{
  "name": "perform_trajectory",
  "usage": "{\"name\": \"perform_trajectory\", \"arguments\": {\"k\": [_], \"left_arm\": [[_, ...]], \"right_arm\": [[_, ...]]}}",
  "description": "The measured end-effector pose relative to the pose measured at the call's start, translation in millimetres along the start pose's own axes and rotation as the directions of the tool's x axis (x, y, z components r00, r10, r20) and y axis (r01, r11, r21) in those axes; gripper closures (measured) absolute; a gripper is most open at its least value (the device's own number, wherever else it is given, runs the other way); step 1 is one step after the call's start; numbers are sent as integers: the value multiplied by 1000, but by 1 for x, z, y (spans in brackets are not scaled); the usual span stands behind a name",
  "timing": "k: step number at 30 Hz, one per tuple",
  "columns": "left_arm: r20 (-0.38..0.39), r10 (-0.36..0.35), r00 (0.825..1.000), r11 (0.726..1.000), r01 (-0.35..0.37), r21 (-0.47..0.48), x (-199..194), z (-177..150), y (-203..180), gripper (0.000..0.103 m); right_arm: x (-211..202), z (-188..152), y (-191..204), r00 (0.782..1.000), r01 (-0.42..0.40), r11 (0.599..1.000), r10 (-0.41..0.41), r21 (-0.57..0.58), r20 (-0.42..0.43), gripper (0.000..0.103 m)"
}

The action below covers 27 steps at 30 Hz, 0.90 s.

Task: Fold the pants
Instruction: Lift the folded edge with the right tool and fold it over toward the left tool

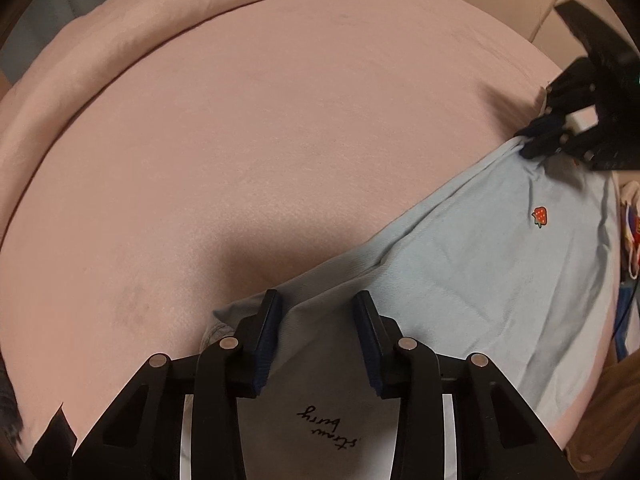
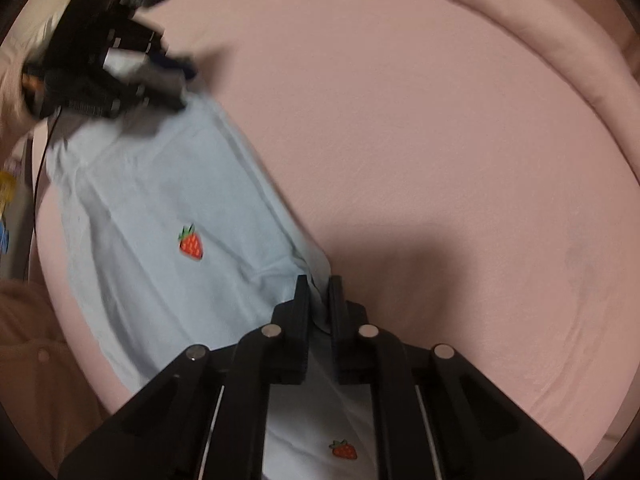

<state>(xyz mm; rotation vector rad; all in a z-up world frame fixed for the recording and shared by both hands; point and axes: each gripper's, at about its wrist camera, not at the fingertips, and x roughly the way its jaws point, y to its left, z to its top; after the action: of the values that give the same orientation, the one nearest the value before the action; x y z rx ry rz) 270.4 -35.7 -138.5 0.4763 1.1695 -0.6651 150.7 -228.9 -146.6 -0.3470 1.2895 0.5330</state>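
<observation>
Light blue pants (image 1: 472, 264) with small strawberry prints lie along the near edge of a pink bed (image 1: 280, 128). My left gripper (image 1: 318, 308) is open, its fingers straddling one end of the pants, with the cloth between them. My right gripper (image 2: 319, 292) is shut on the far-side corner of the pants (image 2: 160, 216) at the other end. The right gripper also shows in the left wrist view (image 1: 540, 140), pinching the cloth. The left gripper shows blurred in the right wrist view (image 2: 160, 76) at the far end of the pants.
A rolled pink duvet (image 1: 100, 48) runs along the bed's far edge; it also shows in the right wrist view (image 2: 520, 4). A brown garment (image 2: 36, 344) and colourful items (image 1: 632, 232) lie off the bed's near side. Broad pink sheet (image 2: 440, 140) lies beyond the pants.
</observation>
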Motion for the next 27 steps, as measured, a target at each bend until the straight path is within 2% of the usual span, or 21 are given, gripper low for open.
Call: {"name": "perform_trajectory", "arguments": {"k": [3,4,5,6,7,8,9,10,11,12,13,14,17,19,20,21,23,24,25,27], "left_arm": [[14,14,1000,999,-13,-34,0,-3,-2,60],[15,25,1000,998,-24,-53,-3,-8,-3,56],[16,48,999,996,-46,-72,-4,-10,-1,48],[14,85,996,992,-83,-92,-6,-10,-2,48],[17,109,994,989,-107,-97,-11,-13,-7,48],[27,141,990,986,-138,-96,-16,-15,-12,48],[49,183,982,980,-178,-92,-24,-16,-21,48],[67,188,980,979,-181,-92,-30,-21,-26,48],[105,173,979,981,-162,-103,-39,-23,-33,47],[134,158,978,982,-142,-122,-47,-27,-38,47],[153,145,978,983,-124,-137,-52,-28,-41,46],[180,112,977,983,-82,-165,-58,-31,-48,45],[231,29,972,973,25,-228,-64,-46,-64,45],[260,-46,965,955,118,-270,-68,-57,-64,45],[273,-73,959,948,152,-279,-70,-63,-72,45],[288,-122,950,938,205,-279,-67,-62,-85,45],[300,-172,938,929,256,-267,-70,-67,-110,45],[297,-199,934,929,276,-246,-64,-63,-123,45],[292,-204,935,931,277,-238,-61,-52,-127,45],[248,-213,945,933,272,-235,-44,-44,-142,45]], "right_arm": [[20,-3,7,998,62,998,-63,4,20,94],[18,-3,6,997,67,998,-67,20,35,95],[15,-3,1,997,65,996,-67,59,48,91],[9,-6,-7,996,45,991,-54,125,67,86],[-1,-9,-12,994,35,986,-52,163,101,86],[-16,-18,-21,984,35,980,-68,197,163,85],[-40,-31,-31,966,31,966,-95,257,240,79],[-54,-43,-40,957,35,951,-120,307,264,72],[-68,-59,-52,948,43,928,-154,369,278,68],[-77,-74,-65,942,40,906,-175,422,285,57],[-85,-97,-82,941,17,863,-184,505,283,48],[-88,-115,-94,942,-7,827,-183,562,281,48],[-90,-185,-122,934,-132,647,-174,751,313,48],[-83,-221,-124,920,-211,546,-170,811,354,48],[-78,-229,-118,918,-233,516,-163,824,362,48],[-73,-236,-114,920,-243,504,-152,829,362,48],[-60,-241,-105,931,-237,505,-126,830,343,51],[-56,-236,-91,933,-235,509,-122,828,340,59],[-54,-235,-82,932,-235,512,-122,826,341,73],[-45,-228,-75,940,-226,517,-108,826,325,89]]}}
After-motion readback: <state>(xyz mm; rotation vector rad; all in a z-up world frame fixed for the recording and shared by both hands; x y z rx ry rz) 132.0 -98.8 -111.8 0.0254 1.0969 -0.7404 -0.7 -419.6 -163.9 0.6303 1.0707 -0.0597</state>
